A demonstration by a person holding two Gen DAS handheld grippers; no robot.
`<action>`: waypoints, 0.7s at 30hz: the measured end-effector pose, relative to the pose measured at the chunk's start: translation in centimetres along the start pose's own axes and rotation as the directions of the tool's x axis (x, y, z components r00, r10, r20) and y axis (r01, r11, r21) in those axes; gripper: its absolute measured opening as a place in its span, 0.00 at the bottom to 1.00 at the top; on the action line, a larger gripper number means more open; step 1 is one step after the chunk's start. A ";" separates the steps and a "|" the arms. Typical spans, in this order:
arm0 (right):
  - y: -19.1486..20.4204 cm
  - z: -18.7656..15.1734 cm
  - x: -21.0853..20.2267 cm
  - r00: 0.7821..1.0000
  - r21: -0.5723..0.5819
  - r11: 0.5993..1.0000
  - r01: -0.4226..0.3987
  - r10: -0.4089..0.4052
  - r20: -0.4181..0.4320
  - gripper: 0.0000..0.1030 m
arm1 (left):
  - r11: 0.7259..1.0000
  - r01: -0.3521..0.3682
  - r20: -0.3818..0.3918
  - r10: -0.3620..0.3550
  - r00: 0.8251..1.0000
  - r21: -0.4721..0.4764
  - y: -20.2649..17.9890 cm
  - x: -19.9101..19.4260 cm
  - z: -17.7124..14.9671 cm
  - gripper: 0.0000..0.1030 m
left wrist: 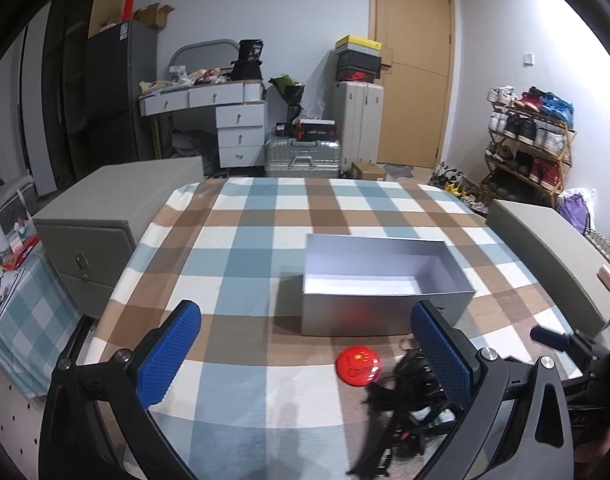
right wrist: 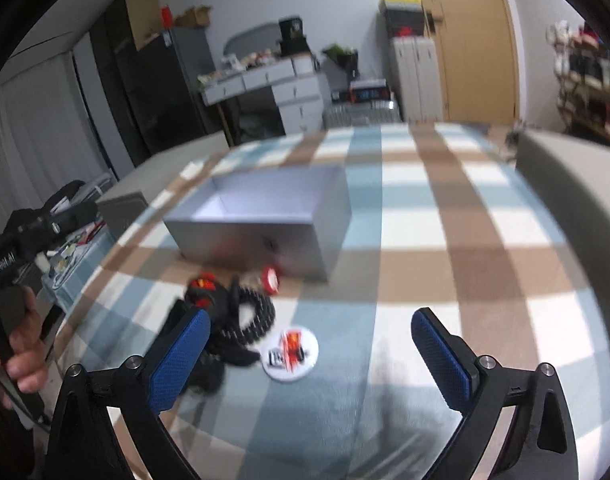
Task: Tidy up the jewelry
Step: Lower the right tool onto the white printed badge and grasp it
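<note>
hovering above the checked tabletop (left wrist: pixel 241 240), the left tool (left wrist: pixel 305 350) gapes wide with nothing between its ridged blue pads, and bare cloth runs from its left side to the near edge. a glossy red round badge (left wrist: pixel 357 365) lies just before the open silver box (left wrist: pixel 385 280), beside a tangled black beaded bracelet (right wrist: pixel 249 316). right of them, the right tool (right wrist: pixel 311 354) spreads wide over a white badge (right wrist: pixel 291 354).
</note>
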State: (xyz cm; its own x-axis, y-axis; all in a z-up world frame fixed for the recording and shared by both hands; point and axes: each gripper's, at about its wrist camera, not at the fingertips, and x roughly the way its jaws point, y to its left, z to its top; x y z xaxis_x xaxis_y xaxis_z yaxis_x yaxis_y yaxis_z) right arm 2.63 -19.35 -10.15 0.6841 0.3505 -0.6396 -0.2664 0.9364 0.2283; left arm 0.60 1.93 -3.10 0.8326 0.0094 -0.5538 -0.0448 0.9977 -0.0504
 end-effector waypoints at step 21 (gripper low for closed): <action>2.4 -1.6 3.1 0.989 -0.180 0.983 0.032 -0.058 -0.138 0.67 | 1.000 -0.009 -0.044 0.009 0.999 -0.011 0.4 0.5 -0.8 0.99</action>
State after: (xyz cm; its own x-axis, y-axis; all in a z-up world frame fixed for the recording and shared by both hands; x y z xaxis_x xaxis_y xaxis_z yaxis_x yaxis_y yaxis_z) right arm 3.02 -16.07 -12.77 0.5978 0.2905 -0.7471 -0.3624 0.9293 0.0713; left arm 0.61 2.32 -4.07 0.8069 0.0151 -0.5905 -0.0583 0.9968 -0.0542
